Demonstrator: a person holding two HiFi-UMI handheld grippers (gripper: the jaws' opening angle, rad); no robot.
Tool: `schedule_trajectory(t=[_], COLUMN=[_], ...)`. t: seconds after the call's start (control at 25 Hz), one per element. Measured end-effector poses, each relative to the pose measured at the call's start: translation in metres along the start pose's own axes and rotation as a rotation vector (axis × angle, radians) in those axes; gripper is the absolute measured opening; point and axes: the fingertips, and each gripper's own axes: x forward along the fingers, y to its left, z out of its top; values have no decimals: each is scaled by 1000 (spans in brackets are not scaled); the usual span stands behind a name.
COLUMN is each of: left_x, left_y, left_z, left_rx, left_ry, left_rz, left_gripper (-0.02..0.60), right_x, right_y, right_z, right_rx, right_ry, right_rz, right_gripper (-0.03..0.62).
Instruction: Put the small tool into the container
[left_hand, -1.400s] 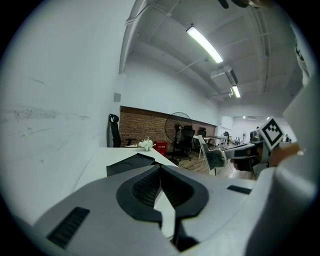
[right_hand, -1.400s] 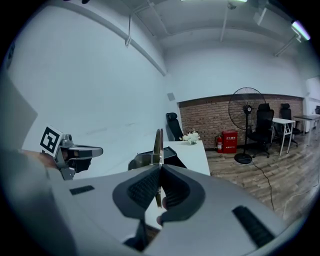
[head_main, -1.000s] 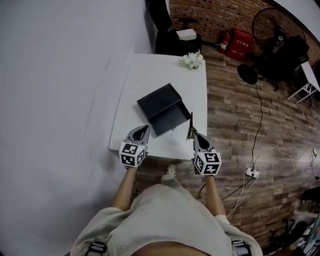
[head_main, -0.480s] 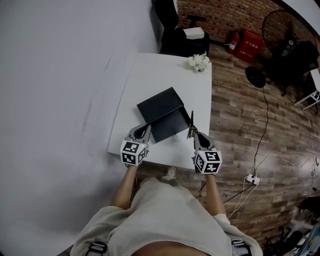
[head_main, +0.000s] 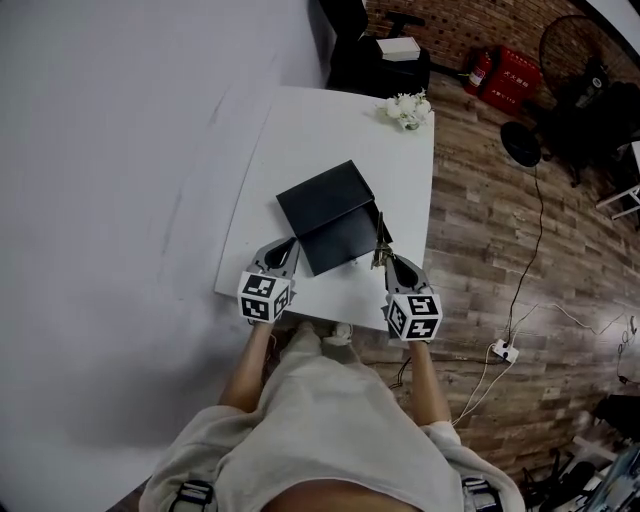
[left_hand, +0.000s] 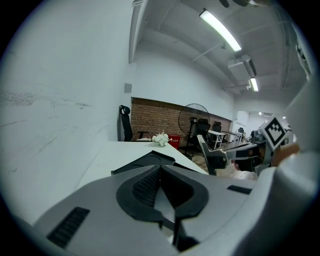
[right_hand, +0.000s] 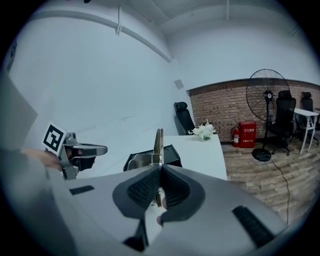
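Both forearms stretched forward, side by side, over near edge of white table (head_main: 300, 130). Left gripper (head_main: 283, 256) angled slightly down toward 12 o'clock, jaws pressed together, nothing between them. Right gripper (head_main: 386, 262) same tilt, jaws clamped on small tool (head_main: 380, 238), a thin metal piece standing up past the tips toward 12.

Count: two grippers, one tool, one container, one table, one flower bunch.

Black container (head_main: 330, 215) open, lid flat behind it, on table between the grippers: at 1 o'clock from left tips, 11 o'clock from right tips. Tool just beside container's right edge, touching or not unclear.

Container close to near edge, right of table centre. Bare tabletop beyond it toward 12, up to white flowers (head_main: 408, 108) at far right corner. Wall along 9 o'clock side, wood floor (head_main: 490, 240) open at 3.
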Motion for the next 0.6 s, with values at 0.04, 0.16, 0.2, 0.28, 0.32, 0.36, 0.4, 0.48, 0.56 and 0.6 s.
schedule_trajectory(t=[0.04,0.16,0.2,0.28,0.32,0.36,0.4,0.48,0.56,0.6], left_x=[0,1,1,3,3,3,3,1,1,1], left_y=[2,10,13,20,24,28,31,35,38,39], left_z=[-1,-6,-7,-7,-8,-10,-14,-19,-20,-20], left_rx=[-3,-15,-21,-28,-29,-33,-39,-49,-54,-56], left_ry=[3,10,10,3,-1,-3,-2,0,-4,-6], left_rz=[0,-1,-2,-3,-3,-1,1,10,22,27], left_gripper=[11,11,11,11,11,11,11,11,11,11], right_x=[1,6,8,14,17,19,20,20,20,19], right_y=[1,6,7,10,12,15,17,19,19,18], right_z=[-1,-1,-1,-2,-2,-3,-5,-7,-8,-10], right_rx=[-2,-13,-18,-29,-34,-41,-47,-55,-58,-61], right_ry=[4,17,23,33,35,38,41,47,48,49], right_rz=[1,3,3,1,0,-1,0,2,5,7], right_gripper=[8,8,8,8,8,8,8,8,8,8])
